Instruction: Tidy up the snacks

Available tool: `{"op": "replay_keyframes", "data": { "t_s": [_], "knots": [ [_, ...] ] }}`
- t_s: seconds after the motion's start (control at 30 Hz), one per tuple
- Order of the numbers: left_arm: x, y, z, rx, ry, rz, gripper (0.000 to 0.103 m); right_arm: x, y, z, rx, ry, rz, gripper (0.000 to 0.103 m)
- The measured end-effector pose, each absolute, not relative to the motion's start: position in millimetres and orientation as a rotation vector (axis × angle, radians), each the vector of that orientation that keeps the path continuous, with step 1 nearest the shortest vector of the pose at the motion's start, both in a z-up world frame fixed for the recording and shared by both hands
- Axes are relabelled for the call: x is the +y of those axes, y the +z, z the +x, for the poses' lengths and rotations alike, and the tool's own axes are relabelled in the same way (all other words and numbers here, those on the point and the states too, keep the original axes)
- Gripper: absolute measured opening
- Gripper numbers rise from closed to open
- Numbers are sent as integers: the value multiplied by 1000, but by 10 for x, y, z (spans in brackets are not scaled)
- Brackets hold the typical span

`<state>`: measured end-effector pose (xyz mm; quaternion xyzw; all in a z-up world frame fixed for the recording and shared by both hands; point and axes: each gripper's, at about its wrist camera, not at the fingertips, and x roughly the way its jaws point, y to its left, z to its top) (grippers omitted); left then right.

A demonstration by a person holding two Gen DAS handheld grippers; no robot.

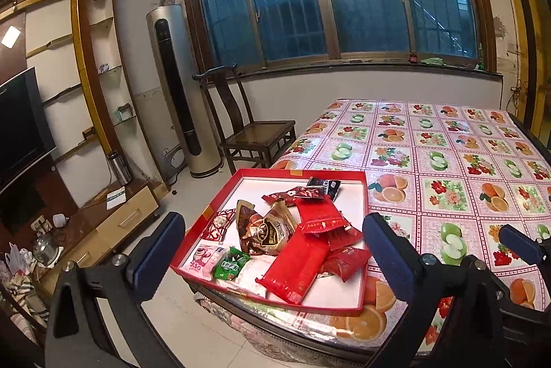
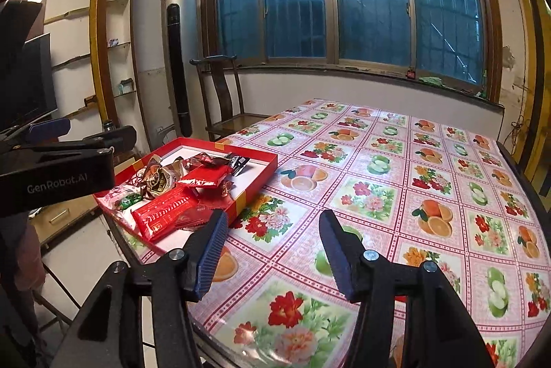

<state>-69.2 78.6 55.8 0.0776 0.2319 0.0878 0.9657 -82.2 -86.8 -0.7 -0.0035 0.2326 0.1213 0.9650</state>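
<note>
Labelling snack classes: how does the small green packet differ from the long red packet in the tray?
The green packet is short and squarish; the long red packet is a long flat strip. Green sits at the red tray's near-left edge; red lies diagonally mid-tray, overlapping other wrappers. Both are sealed and lie loose.

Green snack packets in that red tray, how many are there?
1 green packet, lying at the near left corner of the red tray, beside the pink wrapper. Others may be hidden under the piled red packets.
</note>
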Motion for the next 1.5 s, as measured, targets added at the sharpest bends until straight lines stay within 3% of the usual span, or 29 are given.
{"op": "replay_keyframes", "data": {
  "t_s": [0.53,1.5],
  "knots": [
    [881,605,-1422,401,205,145,103,-755,127,-1667,355,225,-32,68],
    [1014,547,-1554,388,216,95,103,-552,44,-1627,366,225,-41,69]
  ]
}}
